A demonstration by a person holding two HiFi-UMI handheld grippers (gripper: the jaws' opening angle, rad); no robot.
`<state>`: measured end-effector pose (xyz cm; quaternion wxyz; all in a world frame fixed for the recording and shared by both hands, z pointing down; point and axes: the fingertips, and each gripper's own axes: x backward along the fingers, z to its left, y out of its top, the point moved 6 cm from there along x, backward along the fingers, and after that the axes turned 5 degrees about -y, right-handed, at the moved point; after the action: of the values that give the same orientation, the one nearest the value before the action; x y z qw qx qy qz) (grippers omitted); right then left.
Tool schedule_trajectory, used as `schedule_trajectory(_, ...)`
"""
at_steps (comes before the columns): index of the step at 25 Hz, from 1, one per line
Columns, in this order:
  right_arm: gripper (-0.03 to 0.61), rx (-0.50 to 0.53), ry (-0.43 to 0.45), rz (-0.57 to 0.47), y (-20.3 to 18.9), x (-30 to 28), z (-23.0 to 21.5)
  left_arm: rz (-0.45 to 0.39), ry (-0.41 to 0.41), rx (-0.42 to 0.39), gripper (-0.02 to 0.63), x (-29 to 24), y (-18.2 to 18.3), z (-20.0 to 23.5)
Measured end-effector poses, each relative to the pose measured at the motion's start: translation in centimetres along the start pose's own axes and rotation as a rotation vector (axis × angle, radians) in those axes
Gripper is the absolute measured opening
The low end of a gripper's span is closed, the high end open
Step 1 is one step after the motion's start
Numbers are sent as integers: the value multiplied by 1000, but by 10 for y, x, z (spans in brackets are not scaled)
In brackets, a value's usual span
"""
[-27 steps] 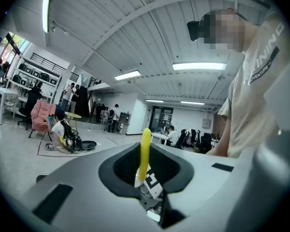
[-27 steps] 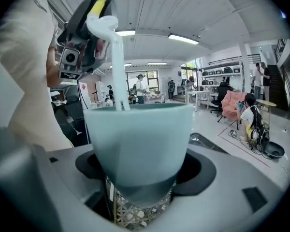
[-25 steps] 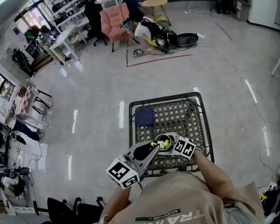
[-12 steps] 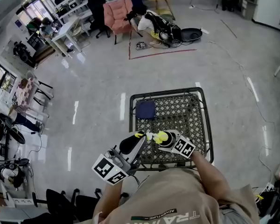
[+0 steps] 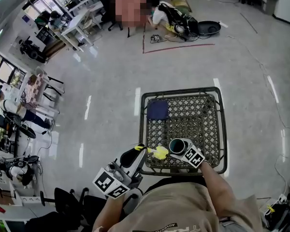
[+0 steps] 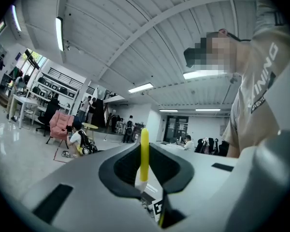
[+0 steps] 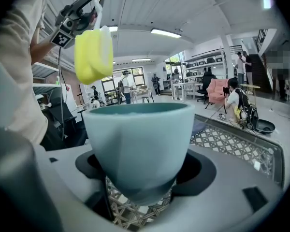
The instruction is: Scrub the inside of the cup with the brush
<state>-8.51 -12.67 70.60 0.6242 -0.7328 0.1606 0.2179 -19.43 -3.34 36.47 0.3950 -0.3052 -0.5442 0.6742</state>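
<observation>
**While the cup sits clamped, the brush head hangs outside its rim**

Where the head view looks down, a wire-lattice table point(image 5: 217, 129) with a dark frame fills the middle, and both grippers meet at its 6 o'clock edge.

- Right gripper point(image 5: 184, 152): jaws pressed onto the lower wall of a pale teal cup point(image 5: 177, 145), one on each side. The cup is upright, mouth up, dark inside. In the right gripper view the cup point(image 7: 137, 144) fills the centre, with the right gripper point(image 7: 140, 180) pinching it near the base and the lattice showing beneath.
- Left gripper point(image 5: 141, 151): jaws closed on the thin yellow handle of a brush point(image 5: 159, 152). The left gripper view shows the handle point(image 6: 144, 151) standing up through the notch of the left gripper point(image 6: 145, 178), nipped at its lower end.
- Brush head: a yellow block at the cup's 9 o'clock in the head view, just beside the rim and not inside. From the right gripper view the head point(image 7: 93, 54) hangs at 10 o'clock above the rim, apart from it, with the left gripper point(image 7: 79, 13) above.
- A dark blue square pad point(image 5: 157, 109) lies flat at the table's 11 o'clock corner, well apart from the cup.
- Pale glossy floor point(image 5: 101, 81) all round the table.
</observation>
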Motion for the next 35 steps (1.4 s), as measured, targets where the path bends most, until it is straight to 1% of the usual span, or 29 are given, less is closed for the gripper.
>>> schedule_trajectory(3,387,11,-34,-12,-11,-31,-9,40,50,6,58,12,-16,12)
schedule_trajectory(6,387,21,-36,3,-25,-66,-21,61,110,18,58,22,-38,25)
schedule_trajectory(9,387,76,-31,16,-38,-84,-23,78,149,35,58,32,-63,26)
schedule_trajectory(12,387,124,-24,16,-43,-89,-26,96,148,47,58,31,-74,28)
schedule_trajectory(14,387,144,-41,4,-44,-91,-34,107,145,47,58,26,-77,30)
schedule_trajectory(17,387,126,-79,-33,-49,-92,-46,125,137,43,58,19,-82,33)
schedule_trajectory(21,387,90,-95,-96,-50,-91,-48,137,120,35,60,15,-81,31)
schedule_trajectory(24,387,90,-120,-109,-51,-90,-53,130,110,30,58,12,-80,33)
schedule_trajectory(27,387,97,-117,-75,-56,-91,-53,129,101,31,58,11,-82,32)
schedule_trajectory(31,387,74,-102,-11,-65,-86,-52,124,109,33,58,13,-86,28)
schedule_trajectory(33,387,68,-109,34,-71,-82,-53,117,111,36,60,14,-87,26)
schedule_trajectory(35,388,45,-119,103,-84,-73,-53,105,104,35,58,14,-86,23)
